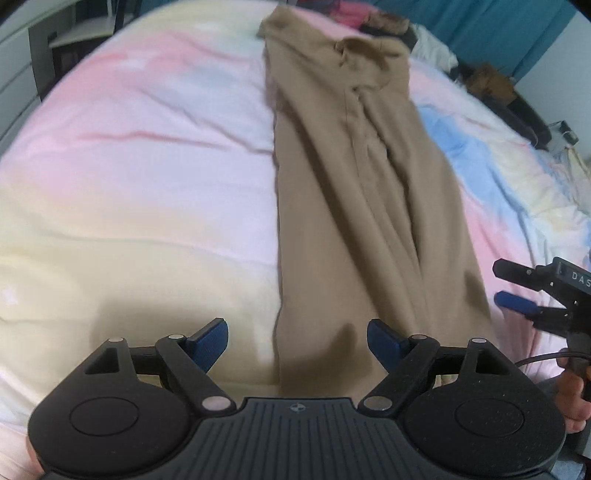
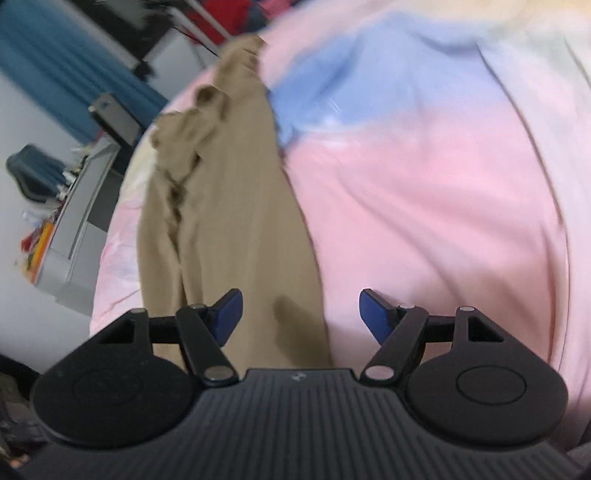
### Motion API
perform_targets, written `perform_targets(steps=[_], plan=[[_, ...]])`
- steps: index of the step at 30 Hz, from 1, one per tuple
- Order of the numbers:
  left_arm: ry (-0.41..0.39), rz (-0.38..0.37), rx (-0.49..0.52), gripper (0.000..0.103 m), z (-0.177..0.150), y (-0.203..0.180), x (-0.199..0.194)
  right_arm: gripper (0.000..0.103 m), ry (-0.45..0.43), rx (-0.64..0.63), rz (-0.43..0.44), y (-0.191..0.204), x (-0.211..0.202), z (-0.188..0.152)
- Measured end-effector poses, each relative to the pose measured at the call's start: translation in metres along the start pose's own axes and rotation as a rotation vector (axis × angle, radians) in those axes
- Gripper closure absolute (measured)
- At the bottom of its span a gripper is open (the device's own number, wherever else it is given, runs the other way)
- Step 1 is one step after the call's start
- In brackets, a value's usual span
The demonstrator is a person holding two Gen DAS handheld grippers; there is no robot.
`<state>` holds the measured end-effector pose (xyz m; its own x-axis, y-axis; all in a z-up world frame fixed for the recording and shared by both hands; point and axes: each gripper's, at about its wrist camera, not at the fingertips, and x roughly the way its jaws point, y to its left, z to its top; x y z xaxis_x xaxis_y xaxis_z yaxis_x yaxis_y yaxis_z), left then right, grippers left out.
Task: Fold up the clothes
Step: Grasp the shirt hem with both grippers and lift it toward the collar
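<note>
Tan trousers [image 1: 354, 206] lie lengthwise on the pastel bedspread [image 1: 140, 155], folded leg on leg, near hem toward the grippers, the far end rumpled. The left gripper [image 1: 297, 341] hangs over that hem, jaws wide apart and empty. The right gripper [image 2: 301, 314] (also seen at the left view's right edge) is spread wide too, gripping nothing.

The near end of the tan trousers [image 1: 347, 206] is being hidden behind the left gripper [image 1: 297, 341] body, and in the right wrist view it is being covered by the right gripper [image 2: 301, 314]. The far waistband is being smeared by blur. The right gripper's body is being cut off by the left view's right edge. The clutter [image 1: 373, 18] beyond the bed [image 1: 147, 166] is being blurred past telling, as is the shelf [image 2: 70, 229] litter.
</note>
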<state>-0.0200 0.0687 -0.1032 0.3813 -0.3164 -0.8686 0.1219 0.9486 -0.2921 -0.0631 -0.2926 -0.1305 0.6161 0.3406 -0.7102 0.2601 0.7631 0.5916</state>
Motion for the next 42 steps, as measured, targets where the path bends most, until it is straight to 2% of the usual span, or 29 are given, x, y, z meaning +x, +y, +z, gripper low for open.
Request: perform_targets(steps=[2, 5, 9, 11, 14, 16, 17, 18, 20, 23, 26, 31, 33, 36, 42], plan=[[0.02, -0.032, -0.012, 0.019, 0.0, 0.001, 0.006, 0.031, 0.032, 0.033, 0.012, -0.004, 0.008, -0.002], [0.056, -0.101, -0.025, 0.019, -0.001, 0.001, 0.012, 0.031, 0.058, 0.009, 0.01, -0.001, 0.016, -0.005], [0.13, -0.252, -0.05, 0.019, -0.005, 0.0, 0.023, 0.031, 0.137, 0.028, 0.061, 0.001, 0.02, -0.017], [0.142, -0.256, -0.034, 0.022, -0.007, -0.002, 0.027, 0.031, 0.192, 0.013, 0.093, 0.002, 0.017, -0.025], [0.132, -0.221, 0.01, 0.045, -0.008, -0.008, 0.029, 0.032, 0.234, -0.124, 0.075, 0.022, 0.017, -0.038], [0.112, -0.22, 0.015, 0.075, -0.012, -0.006, 0.024, 0.044, 0.248, -0.25, 0.028, 0.041, 0.017, -0.048], [0.1, -0.226, 0.008, 0.083, -0.013, -0.003, 0.022, 0.06, 0.246, -0.308, -0.005, 0.049, 0.017, -0.053], [0.084, -0.236, -0.004, 0.096, -0.012, 0.0, 0.019, 0.078, 0.235, -0.377, -0.047, 0.057, 0.016, -0.058], [0.05, -0.255, -0.029, 0.096, -0.01, 0.006, 0.012, 0.086, 0.204, -0.476, -0.072, 0.068, 0.01, -0.065], [-0.068, -0.303, -0.021, 0.098, -0.012, 0.009, -0.013, 0.088, 0.126, -0.493, -0.033, 0.073, -0.011, -0.062], [-0.187, -0.385, -0.015, 0.098, -0.016, 0.012, -0.045, 0.089, 0.014, -0.461, 0.043, 0.074, -0.047, -0.049], [-0.384, -0.452, 0.008, 0.098, -0.023, 0.005, -0.1, 0.09, -0.149, -0.446, 0.177, 0.075, -0.103, -0.031], [-0.438, -0.472, 0.011, 0.099, -0.028, 0.002, -0.12, 0.09, -0.197, -0.466, 0.211, 0.074, -0.121, -0.027], [-0.479, -0.493, 0.026, 0.099, -0.045, 0.0, -0.15, 0.09, -0.222, -0.478, 0.259, 0.074, -0.142, -0.026], [-0.569, -0.528, 0.087, 0.098, -0.096, -0.013, -0.211, 0.09, -0.257, -0.504, 0.329, 0.062, -0.192, -0.059]])
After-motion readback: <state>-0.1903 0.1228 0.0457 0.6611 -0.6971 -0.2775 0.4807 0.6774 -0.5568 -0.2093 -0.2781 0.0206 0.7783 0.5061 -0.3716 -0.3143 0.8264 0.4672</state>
